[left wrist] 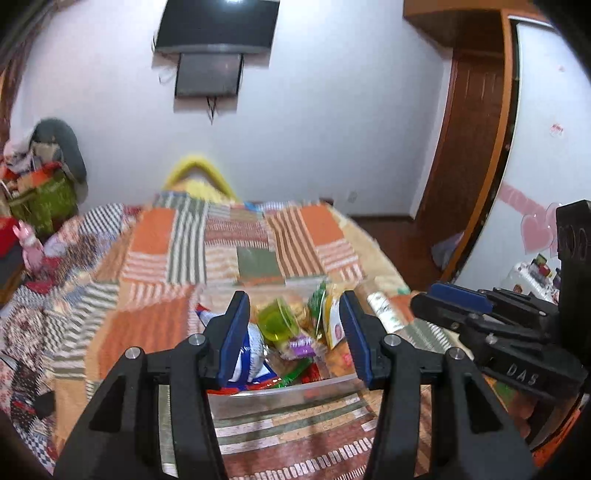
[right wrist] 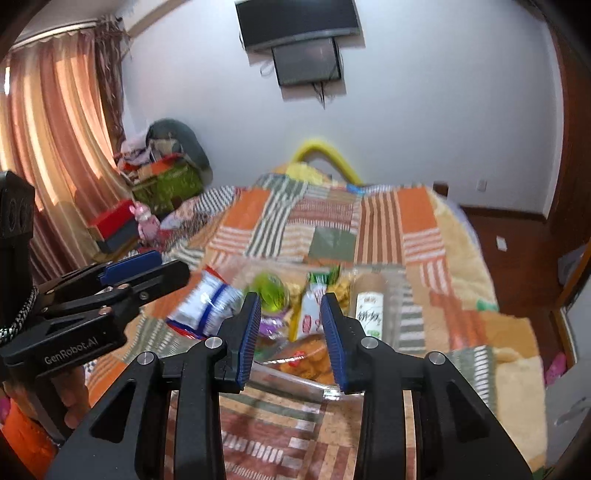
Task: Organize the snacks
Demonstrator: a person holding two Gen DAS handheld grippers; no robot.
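Where the quilt (left wrist: 166, 258) spreads, clear bin (left wrist: 280, 387) full of snack packets (left wrist: 299, 343)

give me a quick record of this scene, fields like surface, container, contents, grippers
surface: bed with patchwork blanket
container: clear plastic bin on the blanket
contents: loose snack packets, green jelly cup, blue-and-white bag, white tube with green print
left gripper: open, nothing between the jaws, above the bin
right gripper: open, nothing between the jaws, above the bin
background: wall-mounted screen, curtain
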